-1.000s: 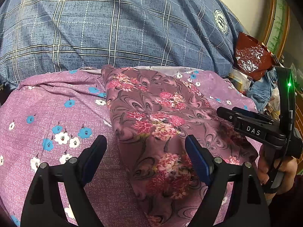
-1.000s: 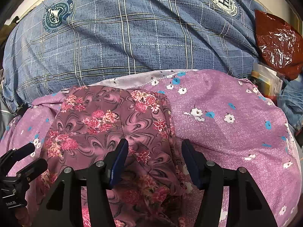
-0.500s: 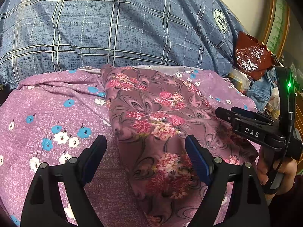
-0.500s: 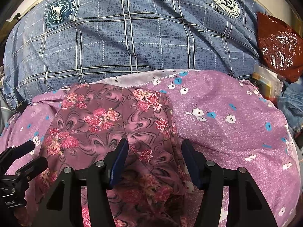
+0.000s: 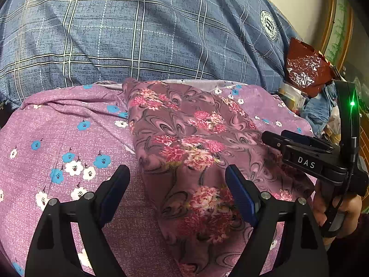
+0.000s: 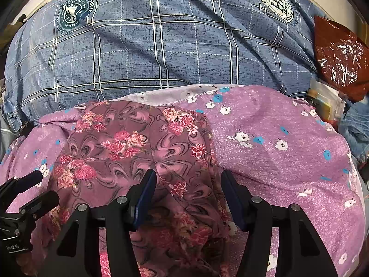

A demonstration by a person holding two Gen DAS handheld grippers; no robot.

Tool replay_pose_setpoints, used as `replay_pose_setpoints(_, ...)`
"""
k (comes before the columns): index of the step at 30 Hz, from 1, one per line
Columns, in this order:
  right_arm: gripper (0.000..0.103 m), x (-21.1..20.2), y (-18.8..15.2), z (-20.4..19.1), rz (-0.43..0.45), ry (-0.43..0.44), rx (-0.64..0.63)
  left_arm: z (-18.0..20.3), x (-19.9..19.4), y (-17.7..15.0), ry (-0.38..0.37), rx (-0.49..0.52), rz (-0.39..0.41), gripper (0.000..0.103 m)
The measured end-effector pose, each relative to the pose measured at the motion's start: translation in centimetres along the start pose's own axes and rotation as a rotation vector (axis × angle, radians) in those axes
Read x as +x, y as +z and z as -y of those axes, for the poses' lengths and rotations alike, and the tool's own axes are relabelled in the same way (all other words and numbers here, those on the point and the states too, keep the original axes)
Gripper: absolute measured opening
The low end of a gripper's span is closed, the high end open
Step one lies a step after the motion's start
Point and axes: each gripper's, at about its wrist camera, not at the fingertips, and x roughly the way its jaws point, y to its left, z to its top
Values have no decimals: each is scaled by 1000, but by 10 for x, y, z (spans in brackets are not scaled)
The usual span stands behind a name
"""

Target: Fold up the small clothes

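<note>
Maroon floral garment (image 5: 196, 152) lies folded on purple cloth (image 5: 69, 138). Left gripper (image 5: 177, 184) and right gripper (image 6: 188, 184) hover above, fingers apart, gripping nothing.

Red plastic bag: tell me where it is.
The red plastic bag sits far right in both views, beside the blue plaid bedding, above the cluttered pile.

Left claw (image 5: 176, 184) agape, right claw (image 6: 188, 190) agape — level

blue plaid bedding (image 6: 161, 53) lies open beyond; red bag (image 6: 339, 57) crowds the right.
</note>
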Motion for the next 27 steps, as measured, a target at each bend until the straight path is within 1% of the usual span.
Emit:
replay_pose_setpoints(23,60,4,-1,-4,-8,1,-3,0,2,-1,-4,-2,-6,85)
replay_pose_setpoints(27,60,4,-2,-2,-11,7,-6,-4,1,1,-11,-19,-1,85)
